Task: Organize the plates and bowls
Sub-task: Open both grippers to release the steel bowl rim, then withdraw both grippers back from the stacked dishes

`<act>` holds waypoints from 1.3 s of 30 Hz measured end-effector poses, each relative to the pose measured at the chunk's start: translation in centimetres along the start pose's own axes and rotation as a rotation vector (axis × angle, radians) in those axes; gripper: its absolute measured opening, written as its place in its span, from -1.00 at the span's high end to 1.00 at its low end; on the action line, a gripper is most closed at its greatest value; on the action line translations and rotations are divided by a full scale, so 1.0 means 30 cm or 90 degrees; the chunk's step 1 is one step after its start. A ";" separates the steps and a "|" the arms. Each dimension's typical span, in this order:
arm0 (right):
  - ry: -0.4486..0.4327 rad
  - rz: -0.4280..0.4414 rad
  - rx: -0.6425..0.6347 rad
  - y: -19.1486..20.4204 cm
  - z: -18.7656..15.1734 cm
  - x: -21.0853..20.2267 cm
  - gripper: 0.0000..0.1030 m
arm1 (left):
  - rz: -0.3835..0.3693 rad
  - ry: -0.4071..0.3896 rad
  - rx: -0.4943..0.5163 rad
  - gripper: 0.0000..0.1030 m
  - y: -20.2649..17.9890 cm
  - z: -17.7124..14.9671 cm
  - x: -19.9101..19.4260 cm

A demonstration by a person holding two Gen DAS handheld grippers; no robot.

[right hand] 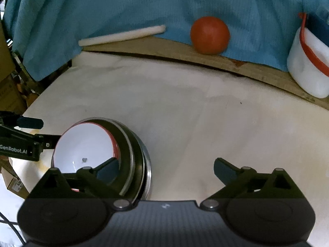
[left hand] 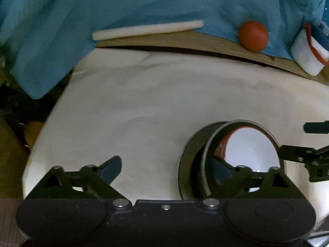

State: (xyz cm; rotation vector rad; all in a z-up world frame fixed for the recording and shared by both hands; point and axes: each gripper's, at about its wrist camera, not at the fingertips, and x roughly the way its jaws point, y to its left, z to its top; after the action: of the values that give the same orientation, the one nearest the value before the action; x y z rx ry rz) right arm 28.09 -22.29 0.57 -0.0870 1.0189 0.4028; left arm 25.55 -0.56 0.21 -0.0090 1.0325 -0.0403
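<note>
A stack of nested dishes sits on the white table cover: a white bowl with a red rim [left hand: 250, 150] [right hand: 86, 146] inside dark bowls or plates [left hand: 191, 158] [right hand: 135, 152]. My left gripper [left hand: 166, 170] is open, its right finger reaching over the stack's near edge. My right gripper [right hand: 166, 170] is open, its left finger in front of the white bowl. Each gripper shows at the edge of the other's view, close beside the stack.
A red ball [left hand: 253, 36] [right hand: 209, 35], a white rod [left hand: 148, 29] [right hand: 121, 36] and a white tub with a red rim [left hand: 308, 53] [right hand: 308, 65] lie at the back on cardboard against blue cloth. Boxes stand off the table's left edge [right hand: 8, 82].
</note>
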 end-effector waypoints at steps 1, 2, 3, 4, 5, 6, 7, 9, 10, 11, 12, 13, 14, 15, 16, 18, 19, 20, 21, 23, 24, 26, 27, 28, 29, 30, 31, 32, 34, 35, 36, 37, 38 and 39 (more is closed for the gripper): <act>-0.004 0.002 -0.003 -0.002 -0.002 -0.005 -0.98 | 0.005 -0.004 -0.001 -0.87 -0.002 -0.002 -0.003; -0.008 0.003 -0.006 -0.004 -0.005 -0.010 -0.99 | 0.008 -0.008 -0.006 -0.87 0.001 -0.004 -0.010; -0.013 0.005 -0.009 -0.006 -0.007 -0.016 -0.99 | 0.014 -0.013 -0.013 -0.88 0.000 -0.008 -0.017; -0.019 0.007 -0.012 -0.009 -0.011 -0.023 -0.99 | 0.022 -0.016 -0.017 -0.89 -0.001 -0.012 -0.023; -0.024 0.010 -0.014 -0.014 -0.016 -0.031 -0.99 | 0.029 -0.019 -0.019 -0.89 -0.004 -0.015 -0.030; -0.029 0.014 -0.015 -0.020 -0.019 -0.037 -0.99 | 0.040 -0.025 -0.022 -0.90 -0.009 -0.022 -0.040; -0.034 0.017 -0.016 -0.025 -0.022 -0.044 -0.99 | 0.046 -0.029 -0.026 -0.91 -0.011 -0.027 -0.047; -0.047 0.026 -0.017 -0.034 -0.027 -0.061 -0.99 | 0.058 -0.038 -0.036 -0.92 -0.021 -0.042 -0.070; -0.052 0.031 -0.018 -0.037 -0.029 -0.069 -0.99 | 0.063 -0.042 -0.040 -0.94 -0.027 -0.048 -0.082; -0.057 0.035 -0.019 -0.039 -0.031 -0.078 -0.99 | 0.067 -0.048 -0.044 -0.95 -0.033 -0.057 -0.096; -0.063 0.040 -0.021 -0.041 -0.035 -0.087 -0.99 | 0.072 -0.057 -0.049 -0.96 -0.041 -0.068 -0.112; -0.071 0.047 -0.025 -0.043 -0.039 -0.098 -0.99 | 0.074 -0.063 -0.053 -0.97 -0.049 -0.078 -0.126; -0.077 0.052 -0.028 -0.046 -0.043 -0.107 -0.99 | 0.077 -0.071 -0.057 -0.97 -0.057 -0.089 -0.140; -0.083 0.056 -0.031 -0.047 -0.048 -0.115 -0.99 | 0.079 -0.077 -0.060 -0.98 -0.065 -0.098 -0.152; -0.089 0.062 -0.035 -0.048 -0.054 -0.126 -0.99 | 0.081 -0.085 -0.062 -0.98 -0.076 -0.110 -0.167; -0.100 0.071 -0.040 -0.048 -0.068 -0.145 -0.99 | 0.085 -0.101 -0.067 -0.98 -0.094 -0.131 -0.196; -0.107 0.076 -0.044 -0.049 -0.076 -0.157 -0.99 | 0.087 -0.110 -0.071 -0.98 -0.106 -0.143 -0.211; -0.113 0.081 -0.047 -0.049 -0.081 -0.167 -0.99 | 0.089 -0.118 -0.074 -0.98 -0.117 -0.156 -0.227; -0.118 0.084 -0.049 -0.050 -0.082 -0.174 -0.99 | 0.090 -0.126 -0.078 -0.98 -0.127 -0.169 -0.243; -0.131 0.093 -0.051 -0.054 -0.096 -0.196 -0.99 | 0.092 -0.140 -0.083 -0.98 -0.148 -0.197 -0.274; -0.136 0.097 -0.051 -0.056 -0.103 -0.207 -0.99 | 0.094 -0.147 -0.086 -0.98 -0.158 -0.212 -0.289; -0.146 0.106 -0.053 -0.057 -0.116 -0.224 -0.99 | 0.099 -0.157 -0.090 -0.98 -0.172 -0.237 -0.315; -0.149 0.110 -0.055 -0.058 -0.124 -0.231 -0.99 | 0.102 -0.163 -0.094 -0.98 -0.180 -0.251 -0.329; -0.152 0.114 -0.056 -0.056 -0.132 -0.239 -0.99 | 0.102 -0.166 -0.097 -0.98 -0.186 -0.262 -0.340; -0.155 0.118 -0.058 -0.055 -0.144 -0.252 -0.99 | 0.103 -0.170 -0.100 -0.98 -0.193 -0.275 -0.351; -0.159 0.121 -0.061 -0.055 -0.154 -0.261 -0.99 | 0.103 -0.172 -0.102 -0.98 -0.197 -0.283 -0.360; -0.164 0.124 -0.064 -0.056 -0.164 -0.270 -0.99 | 0.103 -0.175 -0.103 -0.98 -0.204 -0.292 -0.368; -0.168 0.127 -0.066 -0.057 -0.176 -0.280 -0.99 | 0.104 -0.178 -0.102 -0.98 -0.210 -0.300 -0.377; -0.171 0.131 -0.065 -0.057 -0.192 -0.294 -0.99 | 0.105 -0.186 -0.100 -0.98 -0.222 -0.318 -0.398; -0.172 0.134 -0.064 -0.057 -0.199 -0.301 -0.99 | 0.106 -0.190 -0.100 -0.98 -0.226 -0.326 -0.409; -0.175 0.138 -0.064 -0.057 -0.205 -0.307 -0.99 | 0.105 -0.194 -0.101 -0.98 -0.230 -0.334 -0.419; -0.178 0.141 -0.064 -0.057 -0.211 -0.315 -0.99 | 0.103 -0.196 -0.101 -0.98 -0.232 -0.339 -0.426; -0.181 0.142 -0.064 -0.055 -0.217 -0.321 -0.99 | 0.102 -0.199 -0.101 -0.98 -0.234 -0.345 -0.433; -0.185 0.144 -0.063 -0.054 -0.222 -0.328 -0.99 | 0.101 -0.202 -0.100 -0.98 -0.235 -0.351 -0.440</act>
State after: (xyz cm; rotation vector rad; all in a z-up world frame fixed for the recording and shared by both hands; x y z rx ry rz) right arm 18.78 -28.29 5.13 -0.0020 0.7238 0.6527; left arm 9.53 -6.98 6.33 -0.0742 0.7147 0.1825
